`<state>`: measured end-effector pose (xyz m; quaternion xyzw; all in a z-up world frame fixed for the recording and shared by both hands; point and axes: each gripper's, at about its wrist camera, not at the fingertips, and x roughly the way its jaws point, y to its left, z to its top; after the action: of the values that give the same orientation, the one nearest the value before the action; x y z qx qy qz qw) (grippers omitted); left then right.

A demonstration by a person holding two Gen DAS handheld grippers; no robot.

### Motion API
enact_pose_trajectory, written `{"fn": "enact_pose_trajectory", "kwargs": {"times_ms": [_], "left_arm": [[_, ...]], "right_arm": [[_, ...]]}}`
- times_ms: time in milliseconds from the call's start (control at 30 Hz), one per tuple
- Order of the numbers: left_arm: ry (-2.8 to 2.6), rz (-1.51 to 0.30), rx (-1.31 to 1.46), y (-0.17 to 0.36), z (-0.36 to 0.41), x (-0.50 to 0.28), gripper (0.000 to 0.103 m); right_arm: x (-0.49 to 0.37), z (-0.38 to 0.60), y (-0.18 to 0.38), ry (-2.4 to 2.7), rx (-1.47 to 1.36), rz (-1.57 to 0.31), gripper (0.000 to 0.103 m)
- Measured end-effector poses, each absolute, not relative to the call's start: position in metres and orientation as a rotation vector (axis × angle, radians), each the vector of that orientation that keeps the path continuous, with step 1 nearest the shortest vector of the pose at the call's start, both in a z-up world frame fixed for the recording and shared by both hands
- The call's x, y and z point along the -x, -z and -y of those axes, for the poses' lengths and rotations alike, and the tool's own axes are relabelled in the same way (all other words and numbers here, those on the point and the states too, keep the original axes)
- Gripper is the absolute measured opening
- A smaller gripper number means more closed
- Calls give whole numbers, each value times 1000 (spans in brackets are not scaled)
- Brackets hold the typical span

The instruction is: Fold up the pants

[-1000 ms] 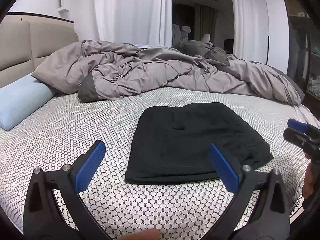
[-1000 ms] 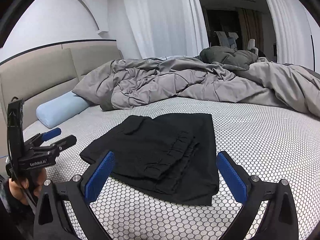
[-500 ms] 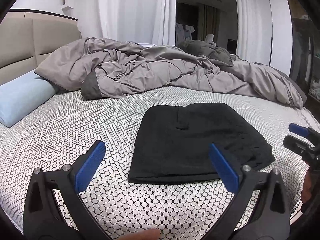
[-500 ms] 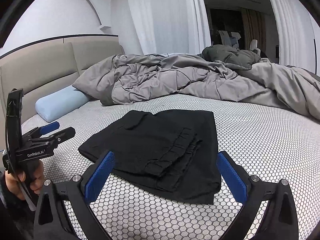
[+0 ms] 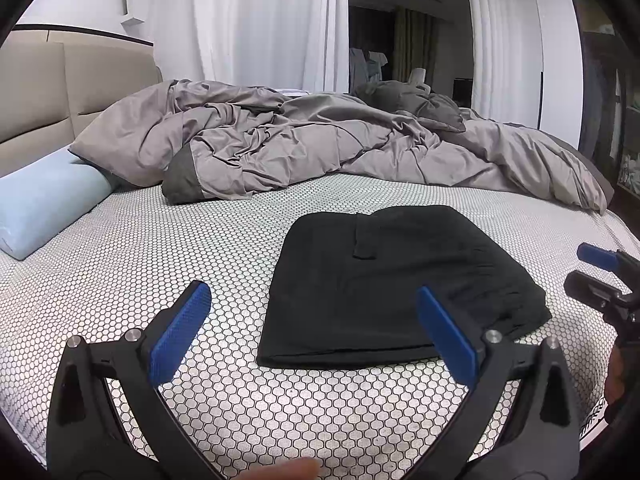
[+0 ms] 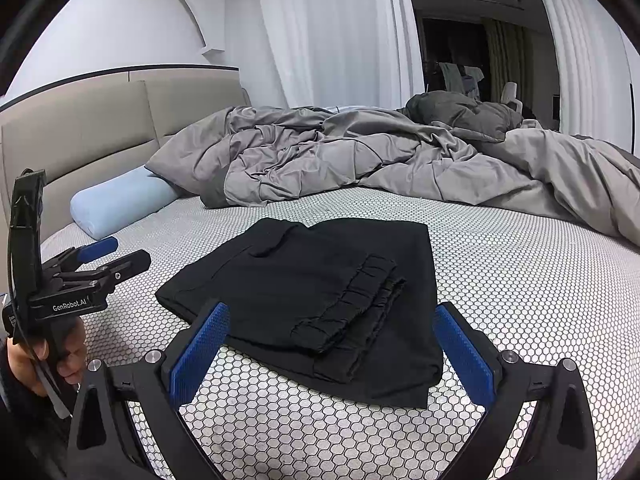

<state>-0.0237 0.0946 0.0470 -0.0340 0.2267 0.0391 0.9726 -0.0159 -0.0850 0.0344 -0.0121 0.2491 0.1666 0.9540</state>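
Left wrist view looks across a bed covered in a white sheet with a black honeycomb print. Black pants lie folded into a compact rectangle on the sheet, right of centre, with a small flap on the top layer facing up. The left gripper hangs above the near sheet with its blue pads spread wide and nothing between them; the right-hand pad overlaps the pants' near right corner in the picture, though whether it touches the cloth cannot be told. At the right edge the right gripper shows from the side, its two fingers parted, clear of the pants. A fingertip shows at the bottom edge.

From the right wrist view the pants sit just ahead, and the gathered waistband lies on top along the right part of the stack. The right gripper is wide apart and empty, above the near edge of the pants. The left gripper is at the far left, held by a hand, its fingers apart.

Behind the pants a crumpled grey duvet runs across the bed. A pale blue bolster lies by the beige headboard. White curtains hang behind.
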Motion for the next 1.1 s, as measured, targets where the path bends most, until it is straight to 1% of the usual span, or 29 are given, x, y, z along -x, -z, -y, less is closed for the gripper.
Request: {"fn": "enact_pose_trajectory", "kwargs": {"times_ms": [1100], "left_arm": [[-74,-452,64,-49,-106,21,102]], "right_arm": [[15,90,-34,-341,31,-501,103]]}}
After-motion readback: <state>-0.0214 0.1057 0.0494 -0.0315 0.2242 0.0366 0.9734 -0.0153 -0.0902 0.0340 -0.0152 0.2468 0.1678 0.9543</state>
